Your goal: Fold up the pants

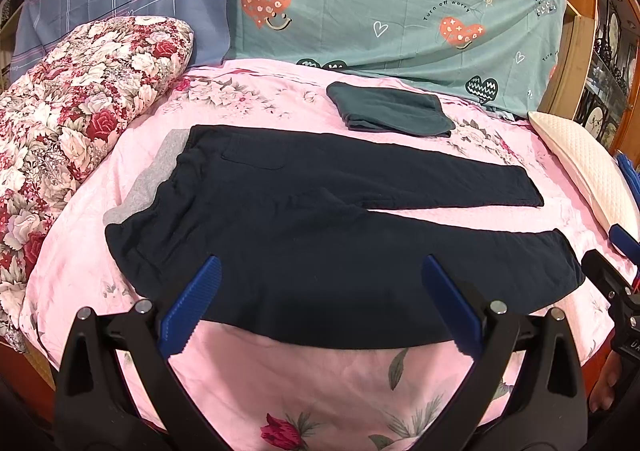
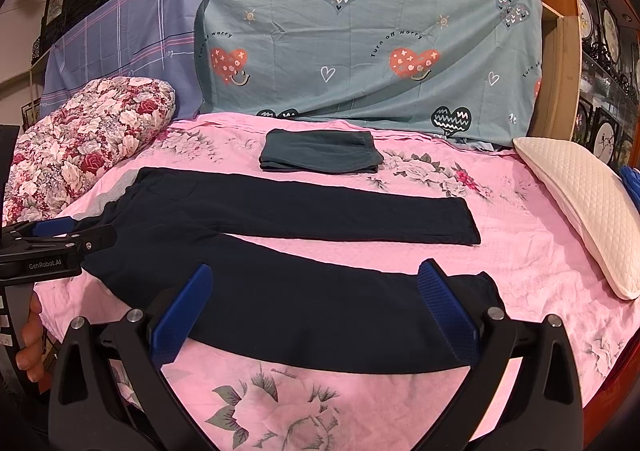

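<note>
Dark navy pants [image 1: 304, 227] lie flat on the pink floral bedspread [image 1: 304, 387], waistband with grey lining to the left, both legs spread apart and pointing right. They also show in the right wrist view [image 2: 280, 291]. My left gripper [image 1: 320, 271] is open, hovering over the near edge of the pants by the seat. My right gripper [image 2: 316, 275] is open, hovering over the near leg. The left gripper also shows at the left edge of the right wrist view [image 2: 76, 239].
A folded dark green garment [image 1: 392, 113] lies behind the pants. A rolled floral quilt [image 1: 76, 123] lies at the left. A cream pillow [image 2: 580, 211] lies at the right. Teal and blue sheets [image 2: 360, 43] hang over the headboard.
</note>
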Available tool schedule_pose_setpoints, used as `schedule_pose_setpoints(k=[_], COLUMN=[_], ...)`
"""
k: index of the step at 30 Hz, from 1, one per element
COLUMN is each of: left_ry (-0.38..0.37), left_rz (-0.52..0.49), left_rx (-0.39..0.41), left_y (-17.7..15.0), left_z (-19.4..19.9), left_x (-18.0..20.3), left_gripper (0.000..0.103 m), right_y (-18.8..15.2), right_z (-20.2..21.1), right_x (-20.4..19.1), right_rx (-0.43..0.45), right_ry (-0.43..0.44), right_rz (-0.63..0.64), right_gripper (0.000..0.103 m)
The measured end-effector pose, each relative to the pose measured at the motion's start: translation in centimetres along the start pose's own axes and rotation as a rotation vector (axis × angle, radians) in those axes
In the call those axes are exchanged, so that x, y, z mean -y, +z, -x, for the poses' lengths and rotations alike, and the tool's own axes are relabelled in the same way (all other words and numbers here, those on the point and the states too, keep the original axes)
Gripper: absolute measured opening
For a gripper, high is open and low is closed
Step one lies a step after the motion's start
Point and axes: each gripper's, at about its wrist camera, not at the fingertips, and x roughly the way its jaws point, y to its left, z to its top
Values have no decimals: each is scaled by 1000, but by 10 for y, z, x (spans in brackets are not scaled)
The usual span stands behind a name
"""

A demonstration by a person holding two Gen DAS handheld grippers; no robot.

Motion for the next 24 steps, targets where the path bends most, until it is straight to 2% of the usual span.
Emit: schedule_pose_setpoints(k=[24], left_ry=[-11], left_rz=[-4], left_rx=[-5], left_y=[4], left_z=[3], left_x=[6], left_gripper=[101], right_y=[1], right_z=[2], right_x=[-1], right_rx=[1], right_ry=[0], right_rz=[1], right_gripper=[102])
